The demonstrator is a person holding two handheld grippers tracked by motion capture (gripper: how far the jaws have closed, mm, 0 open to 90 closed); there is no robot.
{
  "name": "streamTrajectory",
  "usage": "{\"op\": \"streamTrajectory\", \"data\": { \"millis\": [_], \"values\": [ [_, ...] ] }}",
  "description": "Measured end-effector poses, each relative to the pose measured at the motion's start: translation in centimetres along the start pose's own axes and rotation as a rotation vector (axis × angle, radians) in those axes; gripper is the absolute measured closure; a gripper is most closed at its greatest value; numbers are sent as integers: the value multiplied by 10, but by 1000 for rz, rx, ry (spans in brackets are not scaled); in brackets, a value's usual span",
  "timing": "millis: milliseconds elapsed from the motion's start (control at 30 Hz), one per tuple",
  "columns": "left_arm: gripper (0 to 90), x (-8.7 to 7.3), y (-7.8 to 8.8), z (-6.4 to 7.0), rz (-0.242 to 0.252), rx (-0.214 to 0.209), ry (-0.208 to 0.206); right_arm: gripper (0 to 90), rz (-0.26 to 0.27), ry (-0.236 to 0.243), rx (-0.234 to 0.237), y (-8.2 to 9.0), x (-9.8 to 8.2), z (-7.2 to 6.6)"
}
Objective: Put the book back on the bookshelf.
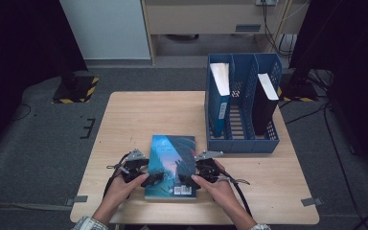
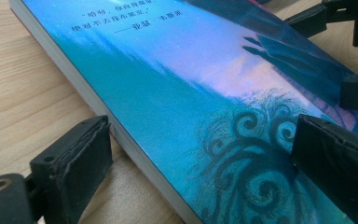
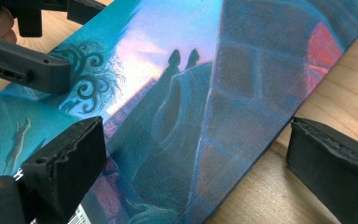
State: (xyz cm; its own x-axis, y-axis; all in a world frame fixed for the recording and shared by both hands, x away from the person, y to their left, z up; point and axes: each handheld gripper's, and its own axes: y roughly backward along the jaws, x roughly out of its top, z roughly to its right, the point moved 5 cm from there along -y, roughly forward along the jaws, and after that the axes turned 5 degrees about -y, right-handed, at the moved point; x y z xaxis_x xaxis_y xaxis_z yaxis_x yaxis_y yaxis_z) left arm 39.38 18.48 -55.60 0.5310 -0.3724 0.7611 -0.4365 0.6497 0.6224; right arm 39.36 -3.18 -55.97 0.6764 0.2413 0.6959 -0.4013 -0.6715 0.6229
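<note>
Paperback book [image 1: 171,165] lies flat before the blue file rack [image 1: 242,143], long axis toward it; left gripper [image 1: 149,180] and right gripper [image 1: 189,181] straddle opposite long edges, jaws apart, unclamped.

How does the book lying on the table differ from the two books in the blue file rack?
The flat book lies cover up on the table, near the person's edge; the left rack book and the right rack book stand on edge inside the blue file rack. The flat book has the left claw and the right claw at its sides; the rack books have none. All three are closed.
</note>
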Motion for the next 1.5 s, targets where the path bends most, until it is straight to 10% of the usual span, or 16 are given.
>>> {"op": "streamTrajectory", "data": {
  "millis": [867, 1500],
  "values": [
    [9, 2, -4, -5, -18, -27, 5, 13, -20, -39, 47, -9, 4, 7],
    [179, 6, 1, -3, 11, -22, -22, 83, -32, -77, 31, 4, -1, 9]
  ]
}}
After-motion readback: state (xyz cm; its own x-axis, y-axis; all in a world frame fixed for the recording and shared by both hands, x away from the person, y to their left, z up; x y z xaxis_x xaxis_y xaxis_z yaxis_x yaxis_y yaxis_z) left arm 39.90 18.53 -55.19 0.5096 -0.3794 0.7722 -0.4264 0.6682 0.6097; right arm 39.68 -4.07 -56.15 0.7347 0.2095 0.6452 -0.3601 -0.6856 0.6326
